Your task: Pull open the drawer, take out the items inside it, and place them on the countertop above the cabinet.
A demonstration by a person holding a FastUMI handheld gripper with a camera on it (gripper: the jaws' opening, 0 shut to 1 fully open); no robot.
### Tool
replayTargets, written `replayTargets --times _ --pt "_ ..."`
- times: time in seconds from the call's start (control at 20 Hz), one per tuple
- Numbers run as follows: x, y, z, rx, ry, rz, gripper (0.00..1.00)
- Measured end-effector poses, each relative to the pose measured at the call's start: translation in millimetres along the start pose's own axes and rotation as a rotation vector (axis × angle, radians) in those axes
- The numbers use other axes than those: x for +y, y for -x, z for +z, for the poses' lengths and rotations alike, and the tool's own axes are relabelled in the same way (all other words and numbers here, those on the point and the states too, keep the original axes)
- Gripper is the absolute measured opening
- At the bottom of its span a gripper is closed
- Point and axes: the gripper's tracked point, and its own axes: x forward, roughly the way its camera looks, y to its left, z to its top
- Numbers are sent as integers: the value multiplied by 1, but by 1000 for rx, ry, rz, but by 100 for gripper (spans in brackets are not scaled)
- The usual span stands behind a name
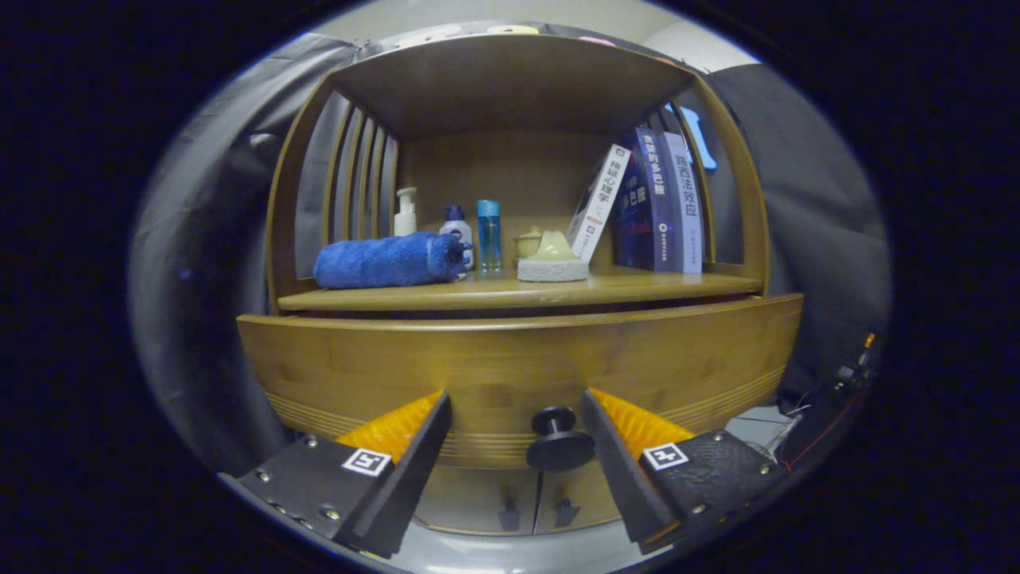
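The claw [514, 414] is gaping released, its fingers flanking one black knob [559, 440] jutting toward it from the drawer [510, 371], whose front is running crosswise beneath the table [637, 285].

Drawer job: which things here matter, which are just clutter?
Job:
drawer front, shut
black knob, between the open fingers, untouched
countertop, the drop spot

Clutter:
blue rolled towel
pump bottles
blue bottle
sponge
books
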Motion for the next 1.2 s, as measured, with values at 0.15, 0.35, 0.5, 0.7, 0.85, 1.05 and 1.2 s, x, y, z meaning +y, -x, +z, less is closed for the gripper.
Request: replayTargets --times 0.15,0.35,0.5,0.7,0.85,1.05,1.2 --pt "4 -14 3 6 0 1 99" --pt "5 -22 4 22 -14 0 99" --pt "5 -21 3 40 -24 1 99" --pt "0 -14 0 81 -40 -33 99" --pt "2 8 6 102 -66 -31 99" --pt "0 46 34 62 -97 5 99" --pt "-2 64 44 77 -103 22 99"
